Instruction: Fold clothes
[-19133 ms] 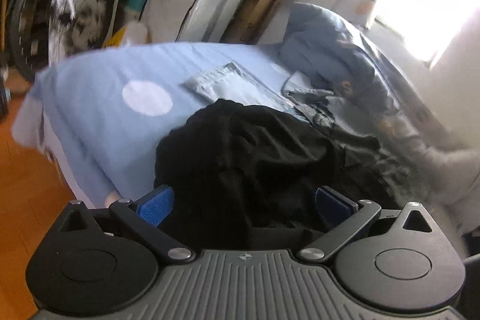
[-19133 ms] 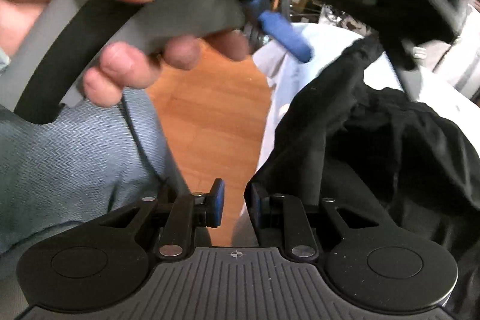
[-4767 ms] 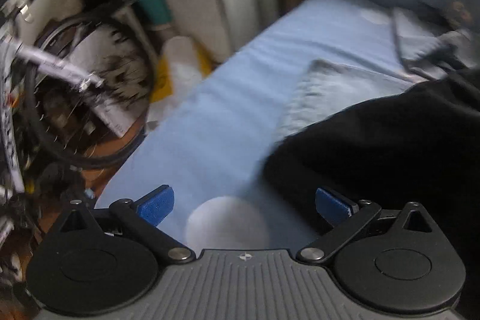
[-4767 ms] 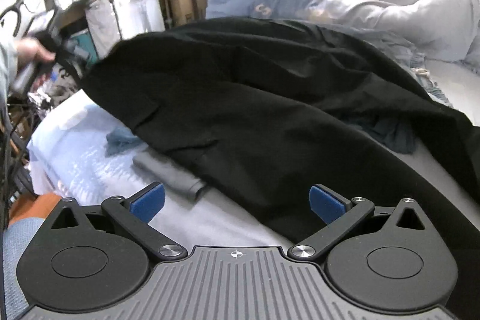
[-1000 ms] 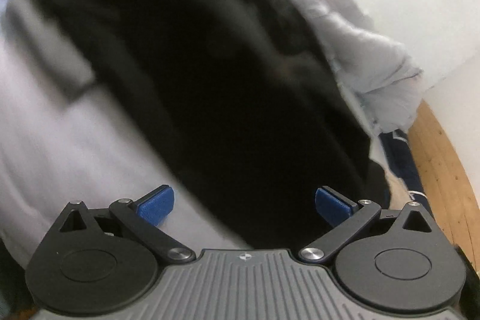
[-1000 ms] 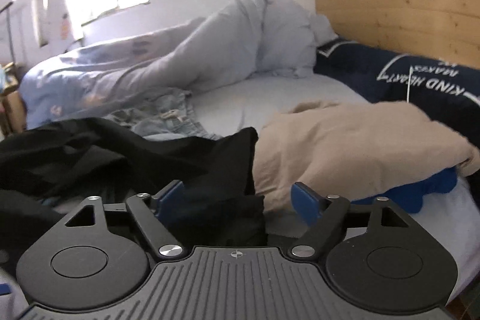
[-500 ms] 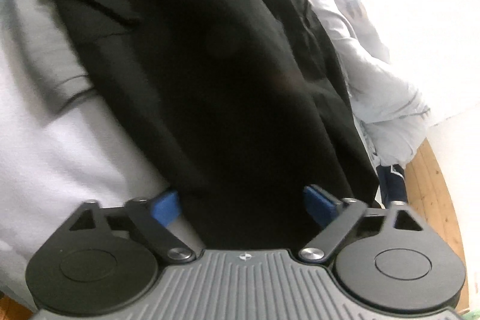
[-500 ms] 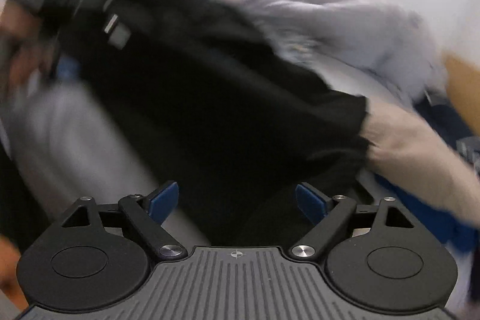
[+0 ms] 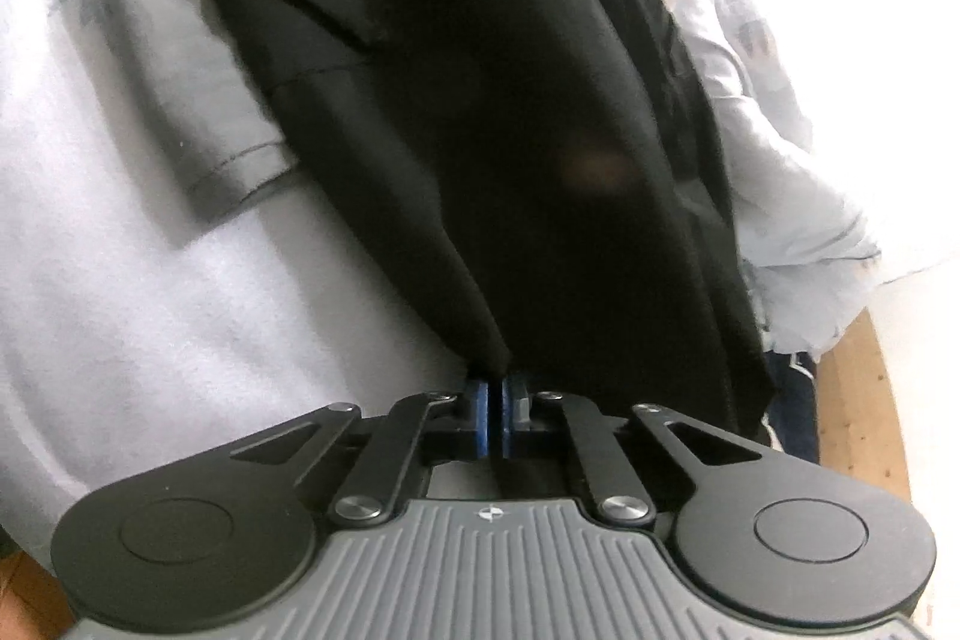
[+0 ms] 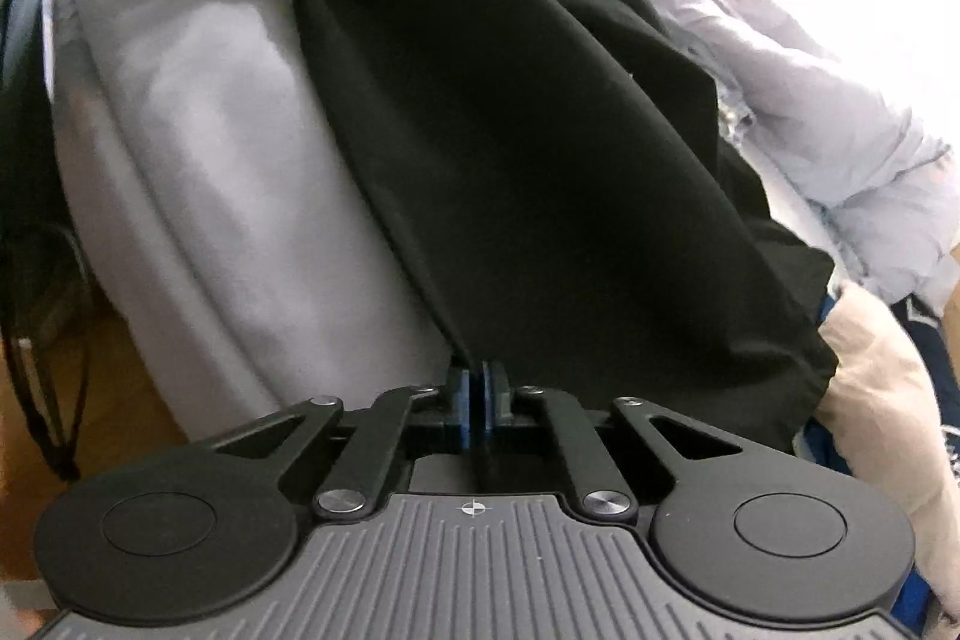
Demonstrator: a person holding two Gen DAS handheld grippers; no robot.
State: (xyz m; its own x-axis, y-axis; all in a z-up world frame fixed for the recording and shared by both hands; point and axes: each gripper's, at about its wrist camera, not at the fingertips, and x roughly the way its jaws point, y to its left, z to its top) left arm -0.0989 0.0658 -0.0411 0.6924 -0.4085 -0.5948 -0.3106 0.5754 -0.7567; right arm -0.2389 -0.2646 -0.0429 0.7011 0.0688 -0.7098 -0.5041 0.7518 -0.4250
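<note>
Pinching matte black garment [image 9: 480,100], both claws clamped

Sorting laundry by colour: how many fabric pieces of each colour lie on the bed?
Black: 1, garment
Grey: 1, garment
Beige: 1, cloth
Pale blue: 1, duvet
Navy: 1, pillow
Total: 5

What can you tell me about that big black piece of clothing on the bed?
The black garment is a large, matte, soft-looking dark cloth lying spread along the pale blue bed sheet, with a seam and flap near one end. Both grippers pinch its near edge: the left gripper and the right gripper, each shut on a corner. It overlaps a grey garment and reaches a beige one.
</note>
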